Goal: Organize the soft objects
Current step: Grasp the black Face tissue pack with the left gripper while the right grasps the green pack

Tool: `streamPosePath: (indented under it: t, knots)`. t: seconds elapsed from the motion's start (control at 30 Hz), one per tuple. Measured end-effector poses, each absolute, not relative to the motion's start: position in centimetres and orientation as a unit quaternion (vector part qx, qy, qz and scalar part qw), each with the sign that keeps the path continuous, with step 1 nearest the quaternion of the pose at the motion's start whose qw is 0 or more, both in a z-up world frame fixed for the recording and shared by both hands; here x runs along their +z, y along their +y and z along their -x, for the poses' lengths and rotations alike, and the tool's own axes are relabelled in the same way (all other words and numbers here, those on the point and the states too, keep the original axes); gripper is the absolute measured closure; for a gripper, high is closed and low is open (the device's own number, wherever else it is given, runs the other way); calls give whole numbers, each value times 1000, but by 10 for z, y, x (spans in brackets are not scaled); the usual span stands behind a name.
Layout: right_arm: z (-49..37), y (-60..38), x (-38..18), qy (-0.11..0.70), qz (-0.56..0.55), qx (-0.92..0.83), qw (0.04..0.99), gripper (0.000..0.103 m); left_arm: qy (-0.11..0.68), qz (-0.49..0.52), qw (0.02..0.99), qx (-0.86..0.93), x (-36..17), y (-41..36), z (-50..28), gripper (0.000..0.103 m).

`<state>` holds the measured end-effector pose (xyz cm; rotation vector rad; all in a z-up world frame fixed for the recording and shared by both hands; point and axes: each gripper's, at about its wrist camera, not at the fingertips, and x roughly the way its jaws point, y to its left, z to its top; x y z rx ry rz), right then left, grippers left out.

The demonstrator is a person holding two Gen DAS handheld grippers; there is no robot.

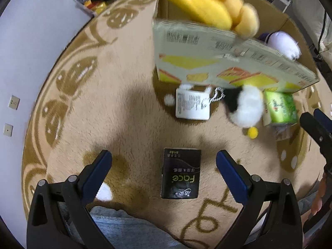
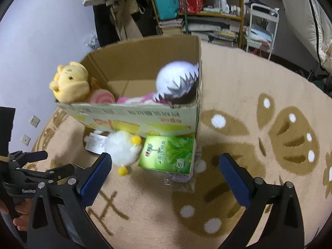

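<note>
A white plush chick [image 2: 122, 149] with yellow pom-poms is seen at lower centre-left on the beige rug [image 2: 238, 95], beside a green tissue pack [image 2: 168, 154] and against the cardboard box [image 2: 145, 122] holding a yellow bear plush [image 2: 69, 83]. A black Face tissue pack [image 1: 181, 173] is framed at bottom centre between the spread, empty fingers of the left gripper [image 1: 164, 170]. The right gripper [image 2: 165, 171] is likewise held apart, empty.
</note>
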<state>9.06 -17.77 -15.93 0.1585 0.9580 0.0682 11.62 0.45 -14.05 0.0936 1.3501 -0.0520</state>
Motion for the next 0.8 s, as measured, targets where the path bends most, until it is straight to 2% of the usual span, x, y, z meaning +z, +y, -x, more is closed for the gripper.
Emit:
streamPosePath:
  t: [0.53,0.63,0.67,0.8]
  knots:
    - [-116,-175,-200,511,-80,23,855,0,680,-55,731,-10,-177,4,-127,4]
    - [-120,-171,-208,520,-75,22,851,5,683,-61,728,-11,-185,5,-134,5]
    - [-121,-170,-211,525,-75,23,848,6,682,-62,728,-12,-188,3,-132,7]
    - [-124,-166,-218,532,-63,21,844,11,688,-63,723,-17,-193,-1,-131,22]
